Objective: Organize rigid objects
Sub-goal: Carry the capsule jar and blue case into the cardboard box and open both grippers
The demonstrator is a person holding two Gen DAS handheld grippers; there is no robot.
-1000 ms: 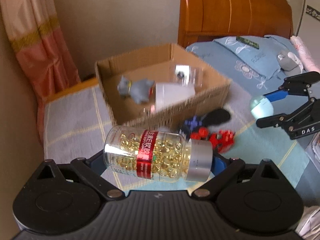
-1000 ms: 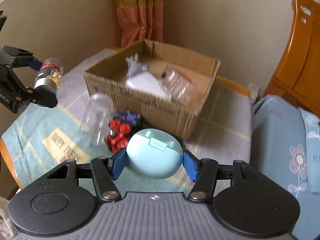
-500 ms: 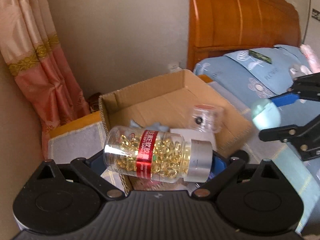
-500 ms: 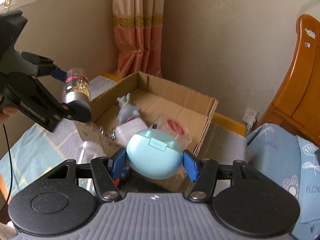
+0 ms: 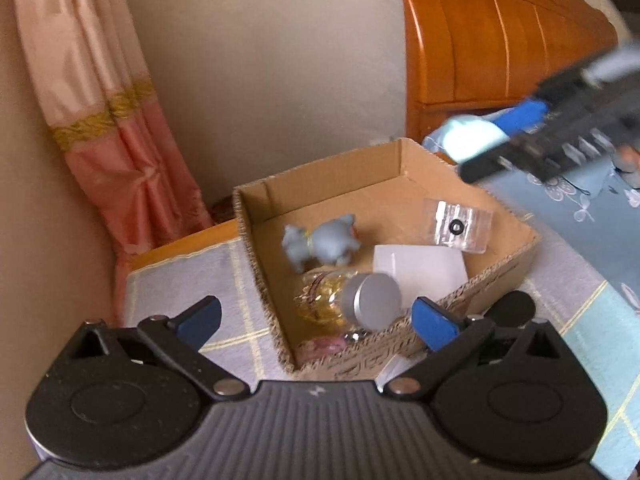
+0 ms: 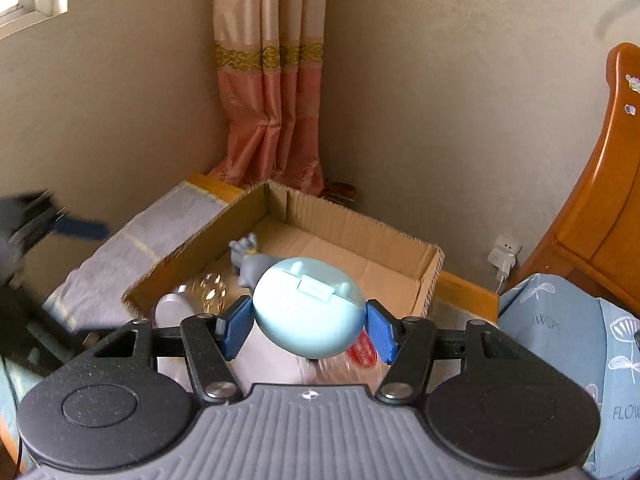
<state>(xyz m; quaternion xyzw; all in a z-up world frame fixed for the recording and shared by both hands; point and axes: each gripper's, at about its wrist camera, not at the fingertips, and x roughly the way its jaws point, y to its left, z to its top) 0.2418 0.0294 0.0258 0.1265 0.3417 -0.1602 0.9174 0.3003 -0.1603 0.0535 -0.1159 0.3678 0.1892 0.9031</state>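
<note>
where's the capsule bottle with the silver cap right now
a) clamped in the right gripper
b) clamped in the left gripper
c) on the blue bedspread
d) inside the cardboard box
d: the capsule bottle is inside the cardboard box beside the grey toy animal, free of the left gripper, whose jaws have just been opening and stand wide with nothing between the pads; the right gripper clamps a light blue case.

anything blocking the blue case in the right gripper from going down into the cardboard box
Nothing visible covers the cardboard box; its top is open. The light blue case, clamped in the right gripper, hangs over things already inside: a white block and a clear plastic box. Bare cardboard floor shows at the far side.
</note>
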